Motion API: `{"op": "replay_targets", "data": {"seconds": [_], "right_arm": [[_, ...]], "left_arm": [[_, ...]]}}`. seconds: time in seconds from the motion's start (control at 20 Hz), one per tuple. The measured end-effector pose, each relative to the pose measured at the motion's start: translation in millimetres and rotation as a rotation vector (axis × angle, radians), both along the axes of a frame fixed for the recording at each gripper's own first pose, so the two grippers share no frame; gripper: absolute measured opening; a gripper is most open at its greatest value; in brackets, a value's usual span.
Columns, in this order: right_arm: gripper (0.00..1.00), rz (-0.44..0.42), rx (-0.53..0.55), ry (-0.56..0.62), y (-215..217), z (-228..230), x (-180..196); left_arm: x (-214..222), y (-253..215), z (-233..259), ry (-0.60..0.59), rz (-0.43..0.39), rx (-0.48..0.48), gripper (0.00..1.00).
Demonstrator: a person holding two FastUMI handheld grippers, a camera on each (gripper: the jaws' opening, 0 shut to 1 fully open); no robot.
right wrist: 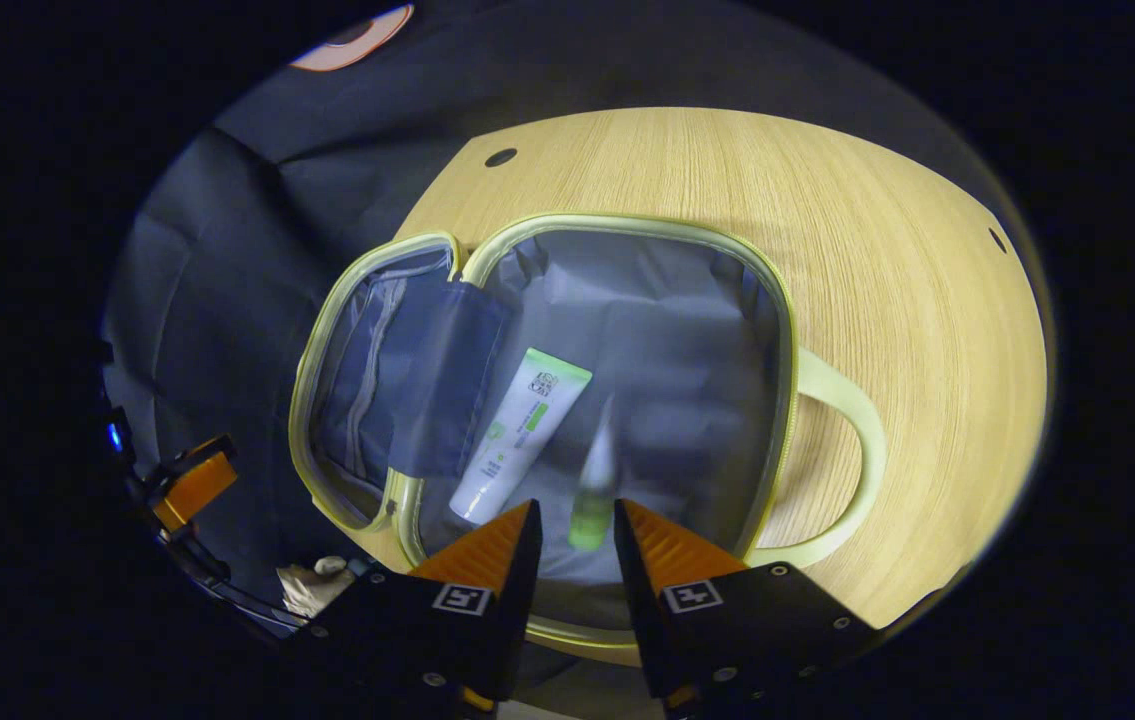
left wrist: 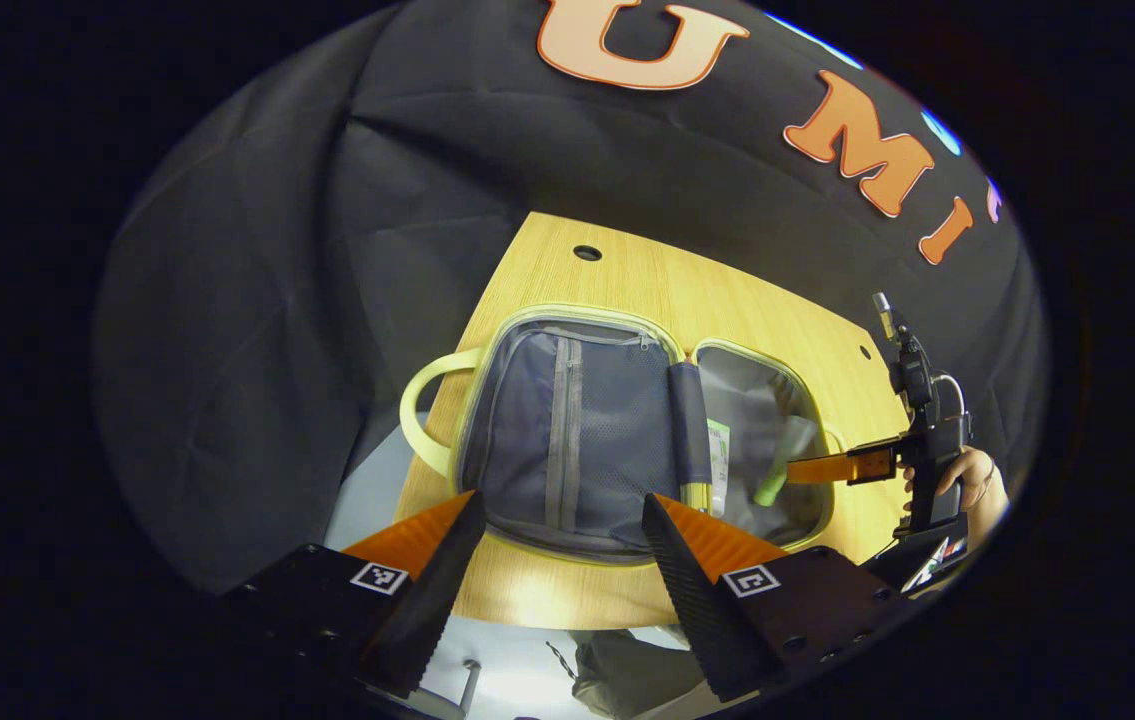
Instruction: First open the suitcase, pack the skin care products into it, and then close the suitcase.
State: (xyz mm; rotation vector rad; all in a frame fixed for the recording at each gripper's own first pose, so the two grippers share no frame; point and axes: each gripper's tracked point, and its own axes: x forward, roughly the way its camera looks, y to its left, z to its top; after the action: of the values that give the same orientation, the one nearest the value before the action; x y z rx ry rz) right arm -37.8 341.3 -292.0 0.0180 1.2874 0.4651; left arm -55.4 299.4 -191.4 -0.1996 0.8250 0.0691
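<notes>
Wood desk [right wrist: 877,250]: carries the suitcase [right wrist: 547,240] — open flat, one handle over the desk's edge.
Tube [right wrist: 519,434]: lies inside, bottle [right wrist: 595,490] beside it.
Right claw [right wrist: 572,535]: slightly apart, above the bottle.
Left claw [left wrist: 562,525]: wide apart — holding nothing.

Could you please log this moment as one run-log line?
yellow-trimmed grey suitcase: open | white-green tube: inside | green bottle: blurred, between right gripper fingers | left gripper: open

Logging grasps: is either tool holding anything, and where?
Left tool holds nothing. Right tool stands open wider than the blurred green-ended bottle between its fingers: seemingly no hold.
</notes>
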Motion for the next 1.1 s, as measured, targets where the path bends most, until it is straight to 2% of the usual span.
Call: {"op": "replay_targets", "data": {"seconds": [0.05,0.1,0.2,0.25,0.45,0.7,1.1], "right_arm": [[0.54,-0.006,0.006,-0.007,-1.8,4.1,0.9],[0.71,-0.009,0.010,-0.019,-2.5,8.2,1.9],[0.91,-0.006,0.033,-0.069,-2.3,18.7,4.0],[0.94,-0.002,0.047,-0.107,-2.2,25.7,5.4],[0.96,-0.004,0.138,-0.256,7.2,60.0,12.1],[0.95,-0.041,0.219,-0.324,11.5,85.1,13.5],[0.96,-0.106,0.193,-0.323,-13.8,88.0,15.8]], "left_arm": [[2.0,0.3,-5.2,-0.002,-0.001,-0.003,0.98],[5.9,-0.3,-7.1,-0.009,-0.001,-0.010,0.98],[15.7,-1.3,-11.8,-0.027,0.010,-0.040,0.98],[19.2,2.4,-12.5,-0.038,0.021,-0.054,0.98],[35.4,44.6,-12.0,-0.096,0.100,-0.075,0.98],[54.2,120.2,-41.3,-0.128,0.242,-0.133,0.98],[102.4,158.2,-83.9,-0.188,0.315,-0.411,0.98]]}}
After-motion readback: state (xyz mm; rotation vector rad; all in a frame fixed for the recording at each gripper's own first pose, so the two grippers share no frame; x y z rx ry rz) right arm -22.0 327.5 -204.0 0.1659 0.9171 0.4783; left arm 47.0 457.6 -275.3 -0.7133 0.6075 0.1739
